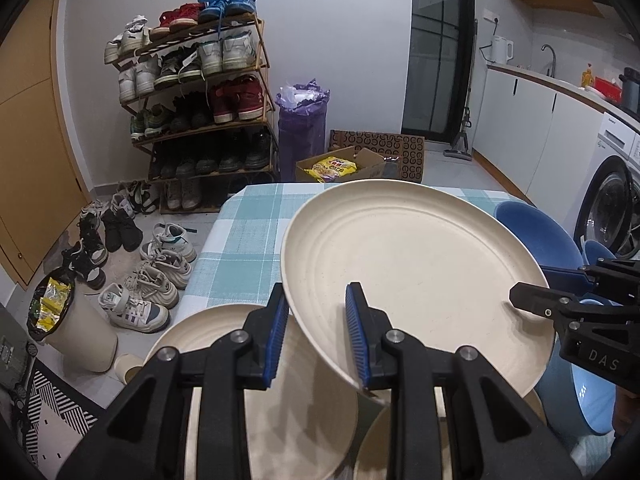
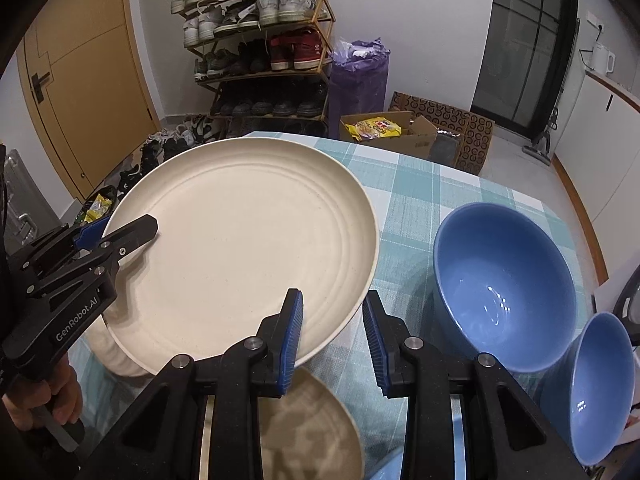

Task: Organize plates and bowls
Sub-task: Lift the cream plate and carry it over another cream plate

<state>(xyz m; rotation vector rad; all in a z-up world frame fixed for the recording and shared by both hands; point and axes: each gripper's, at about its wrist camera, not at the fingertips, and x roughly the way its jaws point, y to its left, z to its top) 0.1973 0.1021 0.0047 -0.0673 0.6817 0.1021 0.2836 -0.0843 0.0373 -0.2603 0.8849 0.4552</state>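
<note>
Checked tablecloth [image 2: 460, 184], frame centre: my left gripper [image 1: 318, 334] and right gripper [image 2: 332, 338] each pinch cream plate [image 2: 248, 240] rim; uneven lift risks slipping onto lower plates [image 1: 224, 344].

The lifted cream plate [image 2: 248, 240] looks matt and faintly speckled, with shallow moulded rings. The large blue bowl [image 2: 504, 288] near the tabletop's right edge is glossy glazed ceramic, and the checked tablecloth [image 2: 420, 184] shows a woven cloth texture. The gripper pads [image 2: 294, 332] are ribbed blue rubber on black plastic.
</note>
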